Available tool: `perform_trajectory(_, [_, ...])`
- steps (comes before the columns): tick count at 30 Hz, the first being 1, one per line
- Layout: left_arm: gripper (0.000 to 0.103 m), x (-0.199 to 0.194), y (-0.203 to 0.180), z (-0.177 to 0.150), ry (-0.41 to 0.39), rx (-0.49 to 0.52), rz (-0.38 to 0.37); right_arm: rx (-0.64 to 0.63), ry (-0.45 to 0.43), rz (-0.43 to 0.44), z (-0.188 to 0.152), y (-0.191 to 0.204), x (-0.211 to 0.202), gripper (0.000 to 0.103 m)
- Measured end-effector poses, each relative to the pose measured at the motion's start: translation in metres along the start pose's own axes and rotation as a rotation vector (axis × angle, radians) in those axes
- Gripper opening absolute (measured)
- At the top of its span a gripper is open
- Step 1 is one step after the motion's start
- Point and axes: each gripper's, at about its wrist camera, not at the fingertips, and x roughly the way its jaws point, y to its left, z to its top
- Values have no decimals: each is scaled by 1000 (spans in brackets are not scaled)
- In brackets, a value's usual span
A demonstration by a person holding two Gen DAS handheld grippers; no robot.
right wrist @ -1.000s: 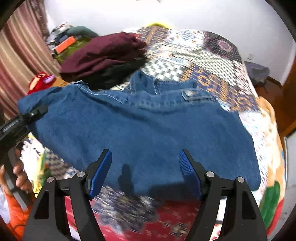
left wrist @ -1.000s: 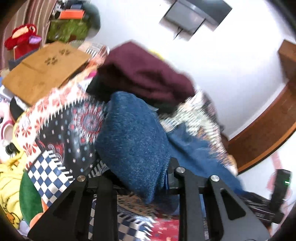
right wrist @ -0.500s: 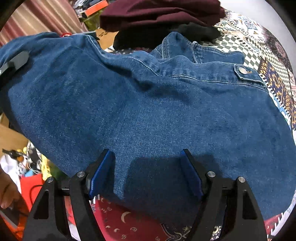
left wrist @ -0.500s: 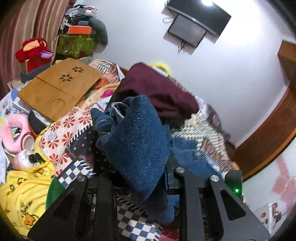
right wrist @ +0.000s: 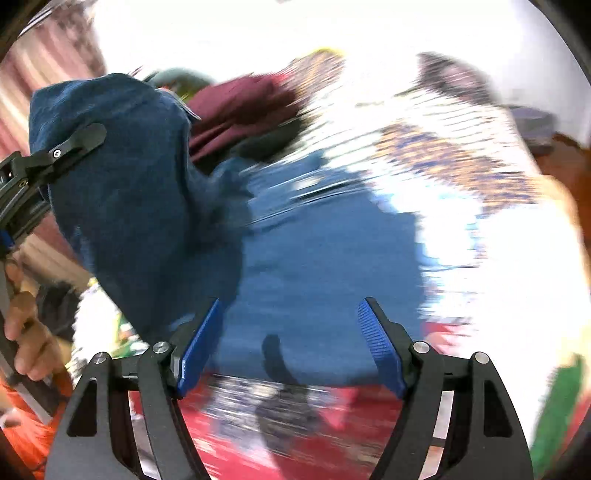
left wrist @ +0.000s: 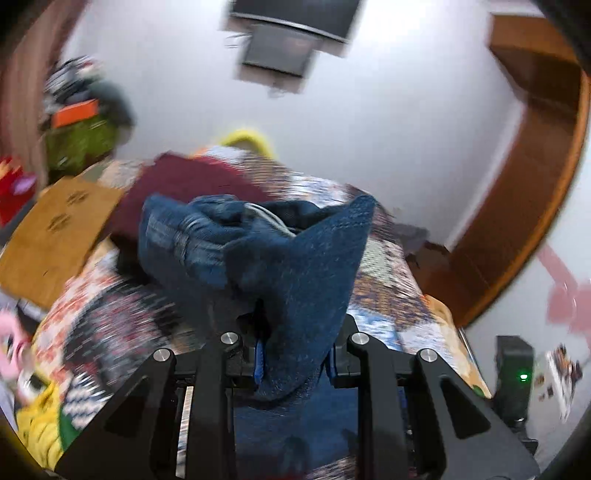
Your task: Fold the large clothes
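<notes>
A blue denim garment [right wrist: 325,266] lies partly spread on the patterned bedspread [right wrist: 461,184]. One end of it [left wrist: 295,266] is bunched and lifted, with my left gripper [left wrist: 295,354] shut on the fold. The right wrist view shows that left gripper [right wrist: 74,140] at the far left, holding the denim up as a hanging mass [right wrist: 129,206]. My right gripper [right wrist: 290,332] hovers over the flat part of the denim near the bed's front edge. Its blue pads [right wrist: 199,347] stand wide apart and nothing is pinched between them. Both views are blurred by motion.
A maroon garment [left wrist: 192,184] sits piled on the bed behind the denim. A brown board [left wrist: 55,229] lies at the left, with clutter and a green box [left wrist: 77,144] beyond. A screen [left wrist: 291,22] hangs on the wall; a wooden door frame [left wrist: 535,184] is at the right. A hand [right wrist: 22,332] grips the left tool.
The left gripper has risen and swung across the bed, lifting the denim end with it. The right gripper drew back from the cloth, so more of the bedspread shows.
</notes>
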Motion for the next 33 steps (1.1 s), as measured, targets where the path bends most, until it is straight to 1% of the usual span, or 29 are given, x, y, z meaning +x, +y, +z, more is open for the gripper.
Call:
perform_trajectory(2, [23,20,-33,-1,32,51,-54,56,-38,-65,-6,-27,-18,73])
perform_trajectory(3, [23,29,-46,-3,54,62,-78,89,-52,-84,-9,-38,-24,73])
perform_trajectory(5, [23,51,-70,-13,116,92,-121,154,-64,-91,-17,-58,-34,73])
perform_trajectory(7, [23,76,-91,-31,201,131,-152,183,-54,-90,-26,-68,-38,73])
perform_trajectory(9, [24,97,-101,-51,293,163,-165,200,-42,-114,-36,-75,-38,73])
perform_trajectory(10, [25,107,-105,-63,346,187,-164,204,-38,-125,-40,-76,-38,73])
perform_trajectory(12, [28,118,-110,-84,419,245,-150,207,-31,-131,-43,-78,-40,73])
perform_trajectory(14, [32,116,-111,-96,444,299,-146,205,-35,-131,-40,-78,-44,73])
perform_trajectory(16, [44,107,-108,-101,448,332,-164,197,-51,-126,-35,-73,-48,73])
perform_trajectory(17, [46,100,-107,-101,448,341,-184,188,-63,-120,-31,-70,-50,73])
perform_trajectory(19, [54,84,-104,-99,440,345,-218,164,-92,-106,-24,-64,-53,73])
perform_trajectory(21, [59,68,-96,-94,407,343,-222,130,-115,-91,-17,-53,-57,73])
perform_trajectory(23, [61,50,-85,-85,353,339,-197,84,-138,-79,-6,-38,-57,73])
perform_trajectory(25, [65,41,-74,-76,298,337,-175,41,-148,-73,0,-24,-53,73])
perform_trajectory(27, [71,31,-61,-70,242,349,-113,-14,-151,-59,8,-9,-45,77])
perform_trajectory(29, [72,27,-44,-66,199,364,-22,-54,-139,-59,11,1,-36,78])
perform_trajectory(31, [72,27,-28,-66,207,361,27,-80,-121,-66,14,6,-24,78])
perform_trajectory(33, [72,29,-12,-70,232,345,55,-93,-87,-73,13,7,-11,78])
